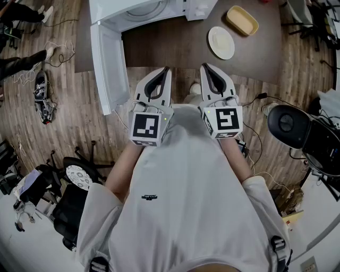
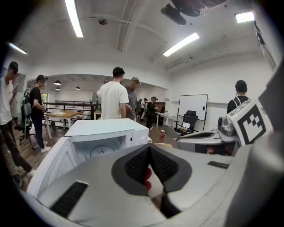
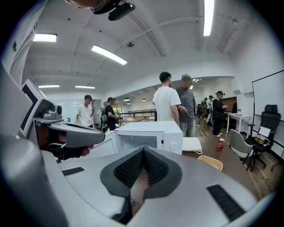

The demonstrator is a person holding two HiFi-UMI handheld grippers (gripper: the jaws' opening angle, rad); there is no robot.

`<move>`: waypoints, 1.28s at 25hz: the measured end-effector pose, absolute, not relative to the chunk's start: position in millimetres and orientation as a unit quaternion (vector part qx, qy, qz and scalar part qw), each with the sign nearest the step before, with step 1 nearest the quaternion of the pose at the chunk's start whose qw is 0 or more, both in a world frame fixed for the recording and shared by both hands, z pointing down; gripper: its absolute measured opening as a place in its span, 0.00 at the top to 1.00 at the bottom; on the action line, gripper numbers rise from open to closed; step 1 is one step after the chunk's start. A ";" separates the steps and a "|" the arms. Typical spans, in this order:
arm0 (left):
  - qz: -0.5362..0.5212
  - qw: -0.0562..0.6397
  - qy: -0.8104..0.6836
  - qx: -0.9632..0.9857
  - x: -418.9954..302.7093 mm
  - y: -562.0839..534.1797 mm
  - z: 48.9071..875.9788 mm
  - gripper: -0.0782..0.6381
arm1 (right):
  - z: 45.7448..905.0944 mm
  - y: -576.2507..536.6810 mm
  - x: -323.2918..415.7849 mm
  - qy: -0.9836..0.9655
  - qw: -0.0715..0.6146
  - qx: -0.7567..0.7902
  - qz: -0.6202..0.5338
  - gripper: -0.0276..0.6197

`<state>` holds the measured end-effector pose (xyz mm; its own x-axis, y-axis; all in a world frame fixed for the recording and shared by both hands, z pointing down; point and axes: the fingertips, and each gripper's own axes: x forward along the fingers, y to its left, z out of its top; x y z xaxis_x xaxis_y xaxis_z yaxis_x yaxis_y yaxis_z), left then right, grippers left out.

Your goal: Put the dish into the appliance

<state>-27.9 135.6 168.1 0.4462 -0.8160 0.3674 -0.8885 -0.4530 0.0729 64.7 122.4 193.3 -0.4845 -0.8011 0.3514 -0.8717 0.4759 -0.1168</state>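
Head view: the left gripper and right gripper are held side by side at the chest, short of the table. Both have their jaws closed tip to tip with nothing in them. The microwave stands at 11 o'clock, its door swung wide toward the person. A plate lies on the table at 1 o'clock, with a yellow dish just beyond it; which of the two the task means I cannot tell. Left gripper view: the jaws meet at the tip, empty, and the microwave's open cavity shows at 10 o'clock above them. Right gripper view: the jaws are fully together, empty. The microwave is at 12 o'clock, with the plate and yellow dish beside it at 2 o'clock. The task looks not yet begun, and the step in hand is the approach. Next, I judge, one gripper must open, reach toward 1 o'clock and take the dish by its rim, keeping it level.
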 end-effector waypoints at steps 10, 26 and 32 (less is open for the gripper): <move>0.153 0.139 -0.493 0.845 -14.5 135.9 182.8 0.89 | 200.1 120.7 80.1 -0.840 0.125 0.508 0.147 0.96; 0.177 0.189 -0.468 0.845 14.5 116.3 233.1 0.89 | 264.6 100.6 132.8 -0.793 0.103 0.556 0.227 0.87; 0.194 0.206 -0.460 0.842 31.1 109.4 260.2 0.89 | 295.5 94.2 158.3 -0.766 0.102 0.579 0.260 0.84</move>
